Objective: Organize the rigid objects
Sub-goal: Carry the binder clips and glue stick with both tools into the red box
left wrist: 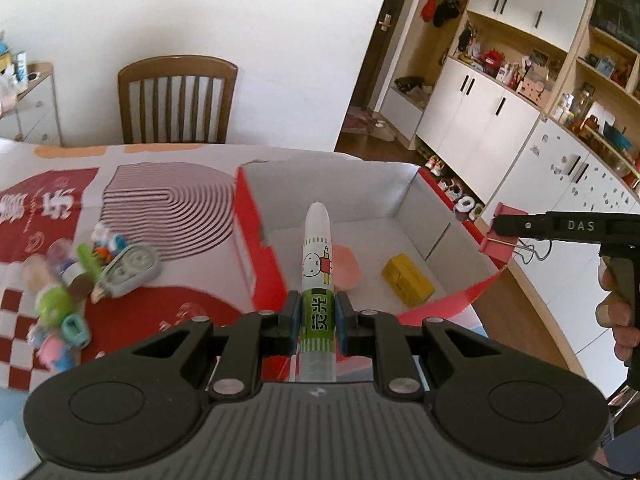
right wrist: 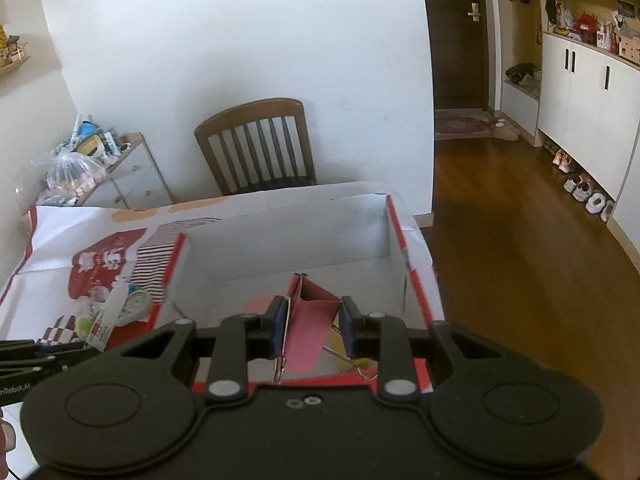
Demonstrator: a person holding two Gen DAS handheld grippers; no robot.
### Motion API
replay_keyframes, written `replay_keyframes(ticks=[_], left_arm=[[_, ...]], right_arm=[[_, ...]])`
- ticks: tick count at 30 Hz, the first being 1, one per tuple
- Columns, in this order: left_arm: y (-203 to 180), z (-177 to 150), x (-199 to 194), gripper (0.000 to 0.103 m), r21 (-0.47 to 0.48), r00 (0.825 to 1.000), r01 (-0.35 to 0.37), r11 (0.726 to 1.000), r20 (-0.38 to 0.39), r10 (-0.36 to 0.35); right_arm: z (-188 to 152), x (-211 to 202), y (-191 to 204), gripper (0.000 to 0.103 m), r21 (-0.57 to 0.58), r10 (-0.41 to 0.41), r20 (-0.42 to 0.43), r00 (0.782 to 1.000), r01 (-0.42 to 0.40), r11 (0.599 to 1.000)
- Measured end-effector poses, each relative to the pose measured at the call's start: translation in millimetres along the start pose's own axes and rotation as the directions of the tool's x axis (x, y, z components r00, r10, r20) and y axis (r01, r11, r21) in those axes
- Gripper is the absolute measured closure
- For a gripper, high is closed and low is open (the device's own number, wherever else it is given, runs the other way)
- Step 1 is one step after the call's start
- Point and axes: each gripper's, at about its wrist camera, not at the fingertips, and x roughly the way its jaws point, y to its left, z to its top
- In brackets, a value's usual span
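Observation:
My left gripper (left wrist: 318, 316) is shut on a white and green tube (left wrist: 318, 248) with a cartoon figure on it. The tube points forward over the near left wall of a red box with a white inside (left wrist: 360, 200). A pink piece (left wrist: 349, 270) and a yellow block (left wrist: 408, 280) lie in the box. My right gripper (right wrist: 314, 324) is shut on a pink binder clip (right wrist: 312, 320), held above the near edge of the box (right wrist: 280, 248). In the left wrist view the right gripper (left wrist: 498, 226) and the clip (left wrist: 496, 240) hang over the box's right wall.
A pile of small colourful items (left wrist: 64, 300) and a correction tape (left wrist: 132, 268) lie on the red and white tablecloth (left wrist: 168, 196) left of the box. A wooden chair (left wrist: 176, 100) stands behind the table. White cabinets (left wrist: 480, 112) and shoes line the right wall.

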Motion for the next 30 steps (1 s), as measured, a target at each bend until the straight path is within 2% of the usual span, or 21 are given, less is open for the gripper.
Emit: replay_keyframes(ticks=[7,12,18,24,30], left_arm=[[-24,21,49,0.086,0.033,0.998,-0.033,0.999,-0.044,0.034],[-30,33,85,0.086,0.053,0.992,-0.092,0.994,-0.079,0.096],[-30,42,124,0.086,0.041,0.976,-0.154,0.987,-0.151,0.159],[-36,44,151,0.086,0.106,0.955,-0.221,0.969,-0.177,0.238],[-45,46,167,0.086,0.133,0.945,-0.233,0.963,-0.202,0.257]], right_arm=[[7,31,-12,0.076,-0.036,-0.005,-0.029,1.000,0.004,0.999],[13,55,-17,0.076,-0.053,0.007,-0.064,0.998,-0.011,0.999],[13,81,-18,0.076,-0.099,-0.006,-0.092,0.996,-0.004,0.995],[9,107,-16,0.076,-0.137,0.006,-0.163,0.987,-0.028,0.990],[2,123,-4,0.077,-0.193,0.034,-0.246,0.969,-0.083,0.978]])
